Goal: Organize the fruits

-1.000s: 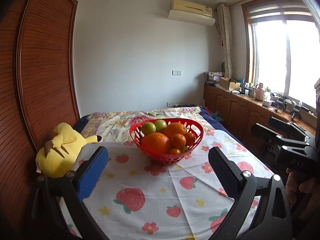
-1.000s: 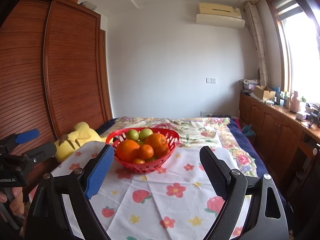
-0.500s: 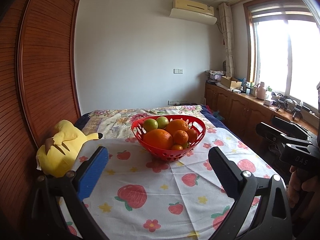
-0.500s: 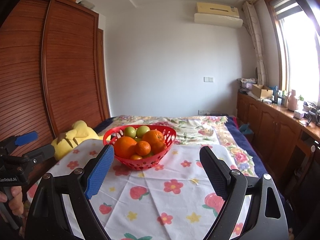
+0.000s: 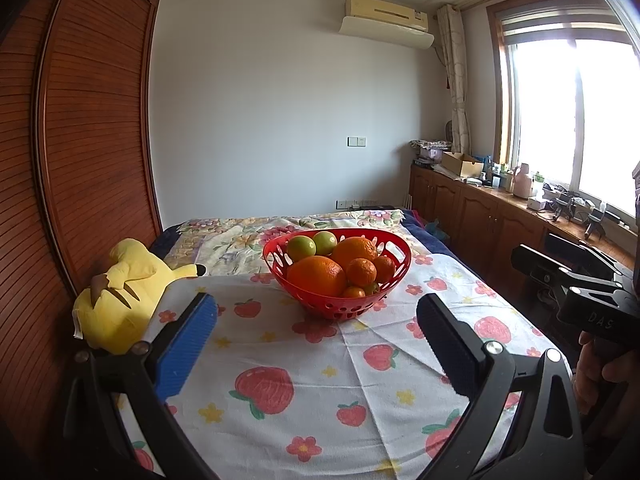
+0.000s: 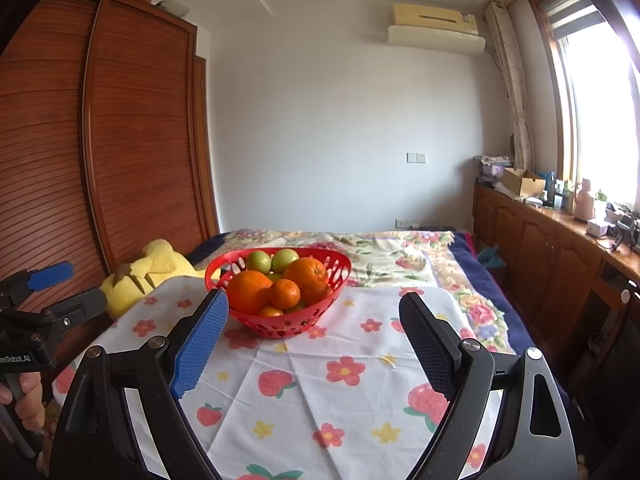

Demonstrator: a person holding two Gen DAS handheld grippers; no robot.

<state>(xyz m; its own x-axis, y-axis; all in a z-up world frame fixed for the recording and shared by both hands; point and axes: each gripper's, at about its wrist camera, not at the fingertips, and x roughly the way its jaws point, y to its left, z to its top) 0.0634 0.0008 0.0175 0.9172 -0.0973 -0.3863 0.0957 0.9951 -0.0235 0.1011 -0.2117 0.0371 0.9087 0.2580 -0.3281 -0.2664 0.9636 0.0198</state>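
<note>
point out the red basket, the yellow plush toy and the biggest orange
red plastic slotted basket [image 5: 340, 308]: left wrist view, front wall
yellow plush toy [image 5: 120, 300]: left wrist view, body
biggest orange [image 5: 316, 276]: left wrist view, front face

White wall, slatted wooden wardrobe (left), bright window.

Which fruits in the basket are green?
The two round green fruits at the back of the red basket, side by side; the rest are orange.

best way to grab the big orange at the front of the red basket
Take the big orange across its widest part, coming down from above and slightly from the front. It bulges above the red basket rim there, while a smaller orange crowds its right side. The right gripper is open wide enough, probably.
</note>
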